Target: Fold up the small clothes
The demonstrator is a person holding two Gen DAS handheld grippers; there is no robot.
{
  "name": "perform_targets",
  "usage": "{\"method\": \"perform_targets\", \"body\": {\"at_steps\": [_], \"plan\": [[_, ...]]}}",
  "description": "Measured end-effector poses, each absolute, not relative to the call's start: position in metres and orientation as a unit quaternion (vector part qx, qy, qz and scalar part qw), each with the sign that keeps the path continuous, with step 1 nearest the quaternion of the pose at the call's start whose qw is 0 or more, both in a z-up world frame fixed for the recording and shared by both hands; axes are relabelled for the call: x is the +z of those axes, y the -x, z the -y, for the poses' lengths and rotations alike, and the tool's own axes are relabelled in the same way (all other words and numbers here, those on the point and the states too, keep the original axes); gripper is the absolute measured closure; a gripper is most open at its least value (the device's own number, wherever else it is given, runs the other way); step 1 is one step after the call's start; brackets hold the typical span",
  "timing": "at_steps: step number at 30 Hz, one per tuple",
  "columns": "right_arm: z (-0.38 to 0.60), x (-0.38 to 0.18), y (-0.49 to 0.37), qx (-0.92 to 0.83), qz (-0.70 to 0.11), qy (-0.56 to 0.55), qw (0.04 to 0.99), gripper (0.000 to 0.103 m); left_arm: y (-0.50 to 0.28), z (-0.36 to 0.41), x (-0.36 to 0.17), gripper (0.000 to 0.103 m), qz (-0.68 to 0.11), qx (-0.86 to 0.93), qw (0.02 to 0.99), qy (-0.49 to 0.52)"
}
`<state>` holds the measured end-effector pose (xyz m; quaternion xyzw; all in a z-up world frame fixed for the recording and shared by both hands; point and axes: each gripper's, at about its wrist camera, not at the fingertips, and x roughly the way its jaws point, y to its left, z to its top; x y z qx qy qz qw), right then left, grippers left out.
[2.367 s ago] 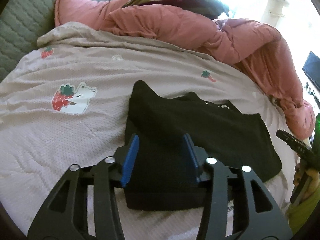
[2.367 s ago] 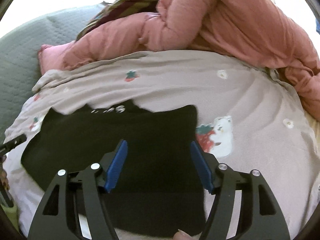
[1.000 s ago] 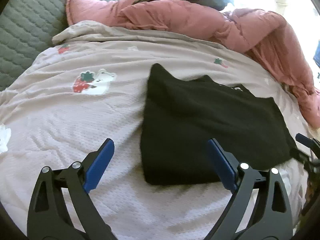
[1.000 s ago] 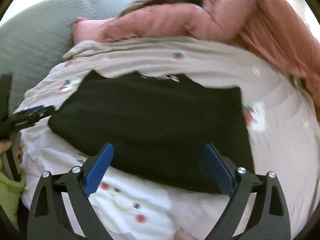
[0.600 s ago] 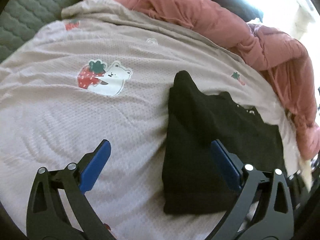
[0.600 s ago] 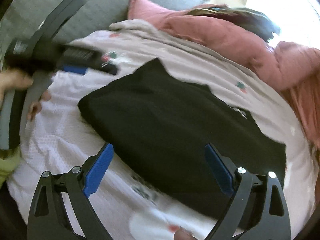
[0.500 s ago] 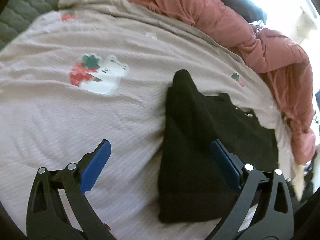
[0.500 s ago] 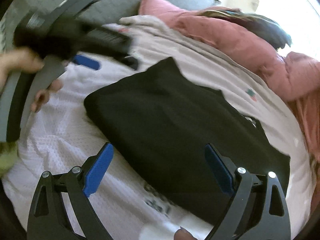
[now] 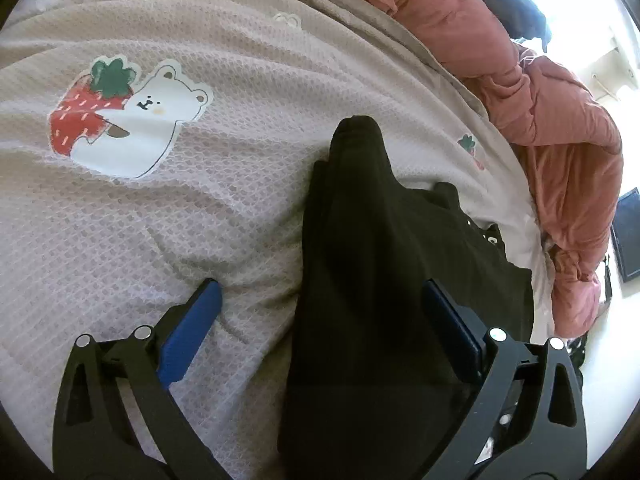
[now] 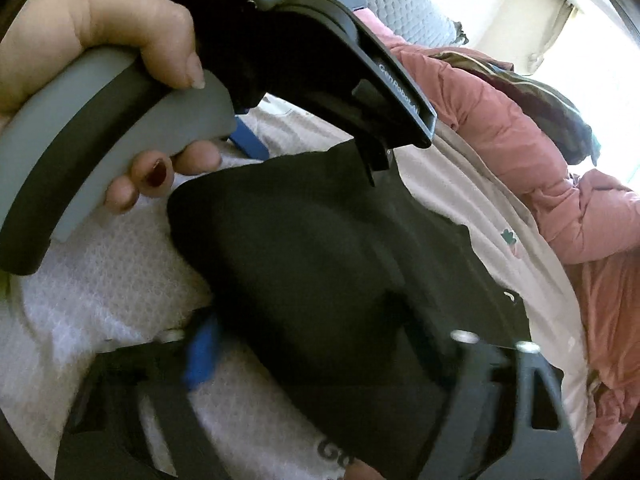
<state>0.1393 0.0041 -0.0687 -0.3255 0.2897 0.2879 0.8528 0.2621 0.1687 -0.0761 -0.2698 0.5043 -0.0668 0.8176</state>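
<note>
Black garment (image 9: 372, 280), strawberry-bear bedspread (image 9: 160, 220)

a pale waffle-textured bedspread (image 9: 248, 92) covers the bed. on it, a printed white bear hugging a strawberry (image 9: 124, 116) sits toward the left side of the bedspread, and a small strawberry print (image 9: 470, 148) lies near its far right edge. a bunched pink quilt (image 9: 536, 96) is heaped along the bedspread's far side. a grey quilted headboard (image 10: 404, 4) rises beyond the bedspread.

Home bedroom: my view shows a bed sheet (image 9: 240, 80) printed with bear and strawberries, rumpled pink duvet (image 9: 540, 100).
</note>
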Motion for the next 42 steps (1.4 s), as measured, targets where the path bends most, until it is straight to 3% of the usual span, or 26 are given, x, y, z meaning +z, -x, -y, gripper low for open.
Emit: {"method": "perform_targets", "body": {"at_steps": [1, 2, 3, 5, 10, 15, 18, 29, 42], "plan": [[-0.002, -0.067, -0.141, 0.286, -0.286, 0.318, 0.858, 0.057, -0.263, -0.169, -0.076, 0.01, -0.506, -0.068, 0.816, 0.271], [0.001, -0.064, -0.142, 0.289, -0.282, 0.307, 0.862, 0.064, -0.263, -0.169, -0.076, 0.01, -0.507, -0.069, 0.815, 0.273], [0.006, -0.06, -0.143, 0.295, -0.279, 0.294, 0.865, 0.084, -0.262, -0.168, -0.075, 0.01, -0.507, -0.073, 0.811, 0.281], [0.018, -0.049, -0.146, 0.295, -0.272, 0.262, 0.878, 0.089, -0.261, -0.167, -0.074, 0.01, -0.509, -0.081, 0.803, 0.299], [0.051, -0.021, -0.151, 0.301, -0.267, 0.195, 0.894, 0.095, -0.257, -0.146, -0.057, 0.019, -0.501, -0.119, 0.791, 0.33], [0.091, 0.001, -0.142, 0.284, -0.245, 0.161, 0.913, 0.096, -0.255, -0.099, -0.022, 0.06, -0.486, -0.143, 0.81, 0.294], [0.116, 0.008, -0.138, 0.27, -0.238, 0.137, 0.923, 0.097, -0.253, -0.068, -0.003, 0.068, -0.476, -0.154, 0.823, 0.269], [0.225, 0.012, -0.114, 0.223, -0.241, 0.017, 0.944, 0.097, -0.25, 0.041, 0.024, 0.071, -0.475, -0.186, 0.837, 0.2], [0.306, -0.016, -0.104, 0.182, -0.291, -0.067, 0.937, 0.097, -0.254, 0.152, -0.007, 0.071, -0.513, -0.202, 0.824, 0.134]]}}
